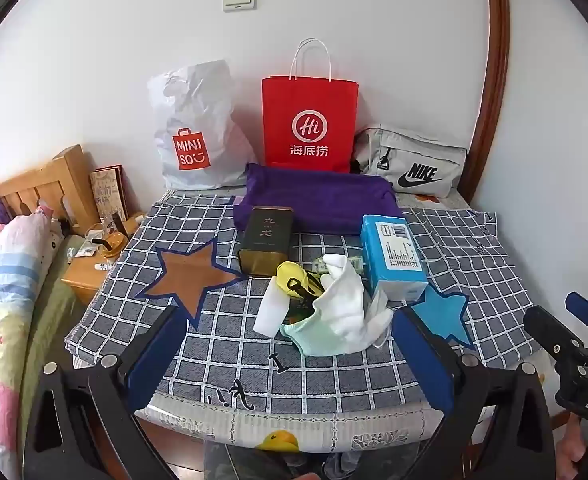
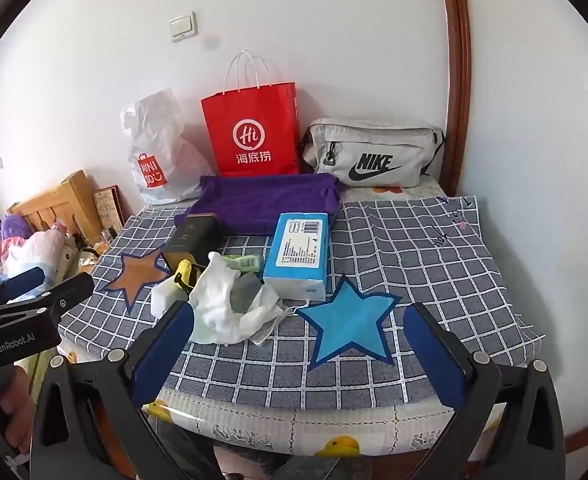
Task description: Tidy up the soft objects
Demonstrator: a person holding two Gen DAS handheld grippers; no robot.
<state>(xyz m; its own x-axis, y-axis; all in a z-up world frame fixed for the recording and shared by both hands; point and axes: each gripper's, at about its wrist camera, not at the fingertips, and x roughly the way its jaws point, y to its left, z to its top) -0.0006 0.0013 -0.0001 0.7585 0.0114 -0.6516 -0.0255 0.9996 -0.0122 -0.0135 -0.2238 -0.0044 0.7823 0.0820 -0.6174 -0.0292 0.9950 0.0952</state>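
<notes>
Both the left gripper [image 1: 286,344] and right gripper [image 2: 297,344] hover wide apart, empty, short of the heaped white gloves [image 1: 343,308], seemingly ready for sorting.

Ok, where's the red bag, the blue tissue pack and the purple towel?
red bag [image 1: 309,124]: left wrist view, on its round white logo.
blue tissue pack [image 2: 298,252]: right wrist view, on its white label.
purple towel [image 1: 317,200]: left wrist view, on the middle of its folded top.
</notes>
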